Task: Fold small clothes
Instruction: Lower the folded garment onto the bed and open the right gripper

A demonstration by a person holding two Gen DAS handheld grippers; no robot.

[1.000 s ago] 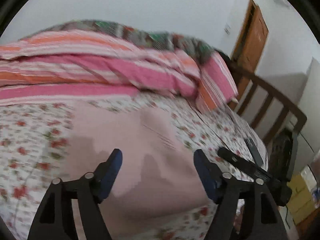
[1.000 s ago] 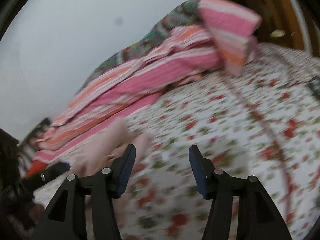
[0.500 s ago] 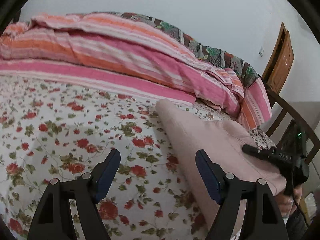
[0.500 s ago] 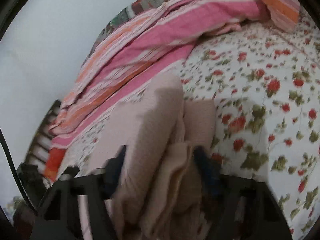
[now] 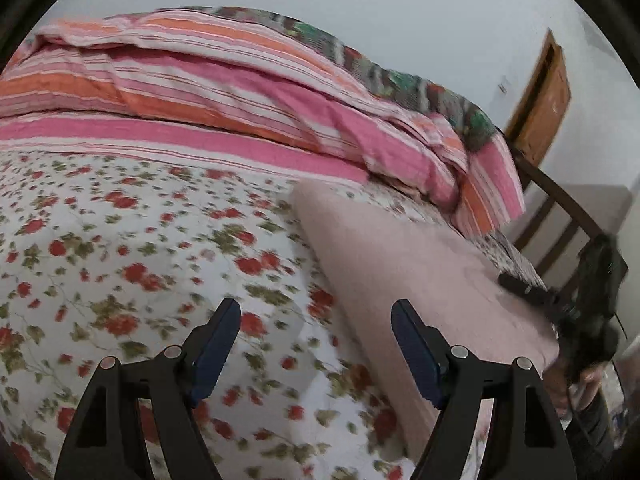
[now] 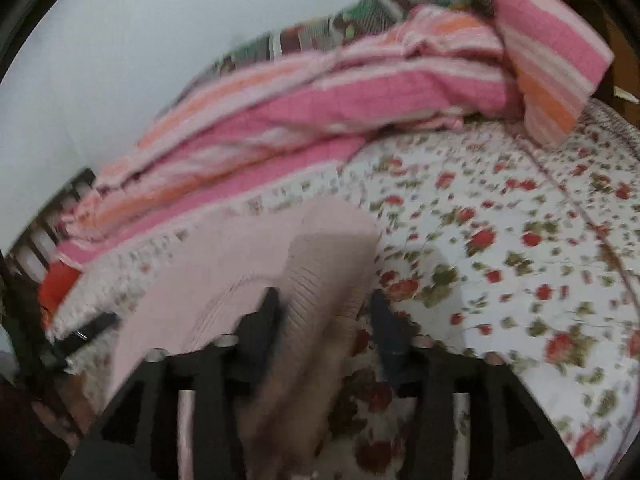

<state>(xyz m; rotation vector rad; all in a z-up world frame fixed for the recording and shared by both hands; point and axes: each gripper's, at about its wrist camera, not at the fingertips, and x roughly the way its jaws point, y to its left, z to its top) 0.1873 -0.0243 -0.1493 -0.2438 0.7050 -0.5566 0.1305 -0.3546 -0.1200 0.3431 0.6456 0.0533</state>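
A pale pink knitted garment [image 5: 400, 248] lies folded into a long strip on the floral sheet [image 5: 120, 240]. My left gripper [image 5: 316, 308] hovers open over bare sheet, just left of the strip, with nothing between its blue pads. At the strip's far right end rests the other gripper's black finger [image 5: 524, 290], held by a hand. In the right wrist view a ribbed fold [image 6: 324, 264] of the garment [image 6: 240, 256] runs between the fingers of my right gripper [image 6: 325, 298]. Its jaws are opening, and a small gap shows beside the right finger.
A pink and orange striped quilt [image 5: 240, 92] is heaped along the wall side of the bed [image 6: 320, 108]. A dark wooden bed rail [image 5: 560, 208] and a brown door [image 5: 540, 108] stand at the right. Floral sheet [image 6: 520, 240] spreads to the right of the garment.
My left gripper swung left off the pink garment to over the floral sheet, then held still. My right gripper reached the garment, pinched its fold, and its jaws now stand wider.
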